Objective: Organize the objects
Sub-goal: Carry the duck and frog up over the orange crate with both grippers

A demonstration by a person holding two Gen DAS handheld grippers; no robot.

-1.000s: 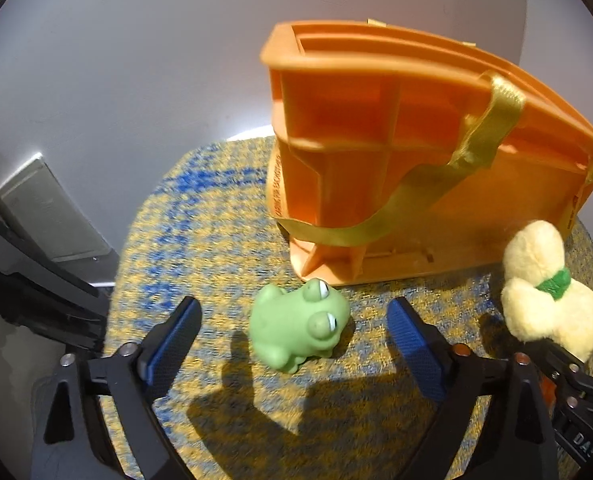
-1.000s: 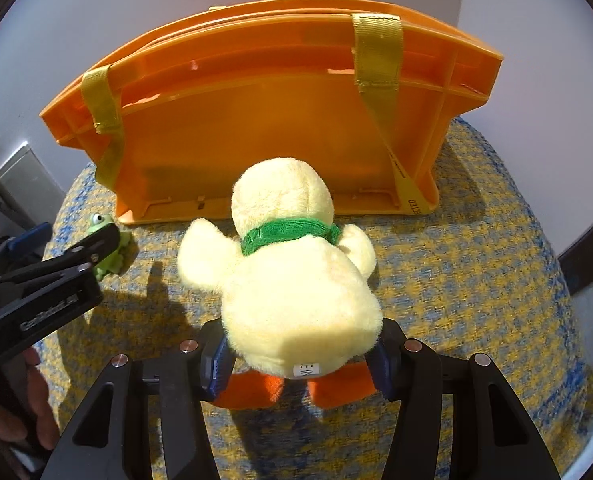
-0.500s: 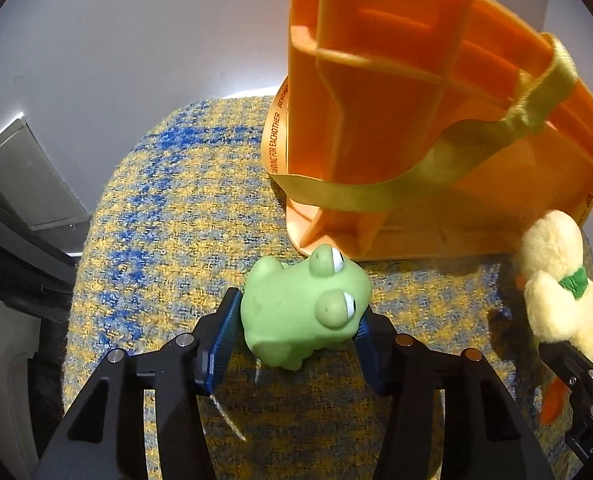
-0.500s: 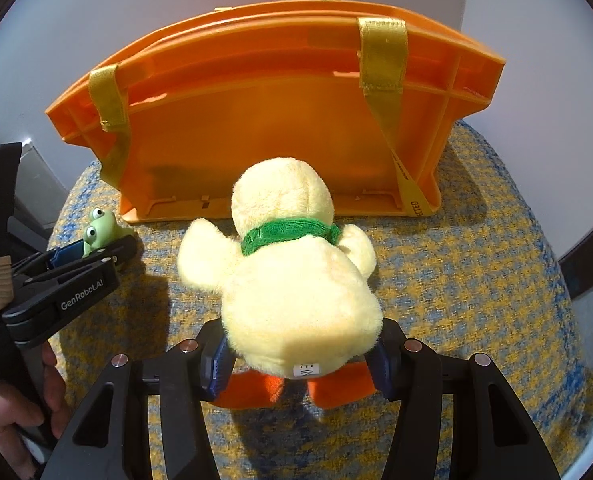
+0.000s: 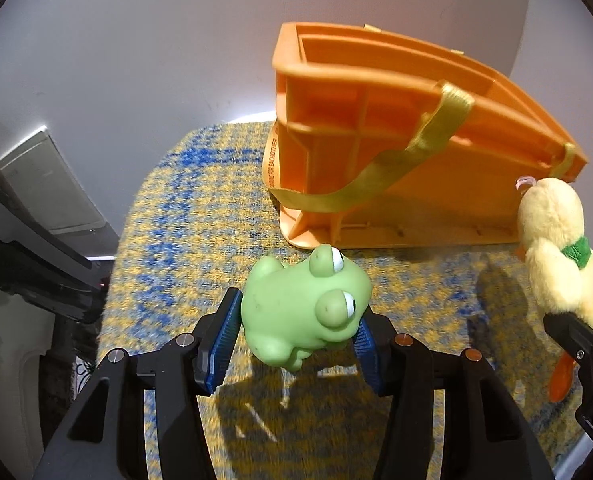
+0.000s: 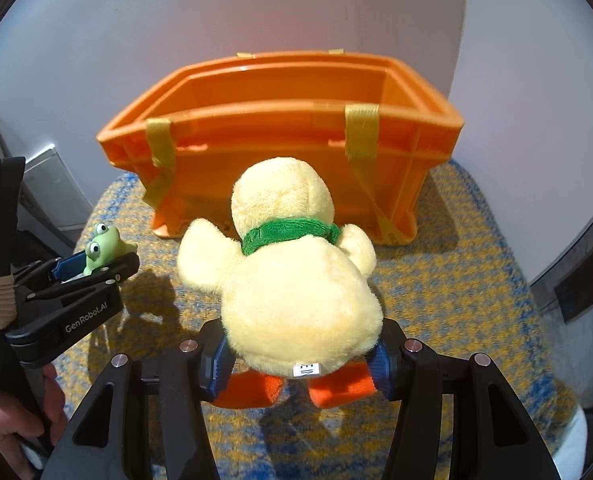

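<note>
My left gripper (image 5: 296,336) is shut on a green toy frog (image 5: 304,308) and holds it above the cushion; the frog also shows in the right wrist view (image 6: 102,246). My right gripper (image 6: 298,356) is shut on a yellow plush duck (image 6: 292,264) with a green scarf and orange feet, lifted off the cushion; the duck shows at the right edge of the left wrist view (image 5: 556,256). An orange plastic basket (image 6: 288,136) with yellow straps stands open beyond both toys, its near wall (image 5: 376,168) facing me.
Everything sits over a yellow and blue woven cushion (image 6: 456,280) against a white wall. A grey and black fixture (image 5: 36,208) lies to the left of the cushion. A dark frame (image 6: 584,280) is at the right.
My left gripper closed on the frog and lifted it. My right gripper raised the duck, so the basket's open top is now visible.
</note>
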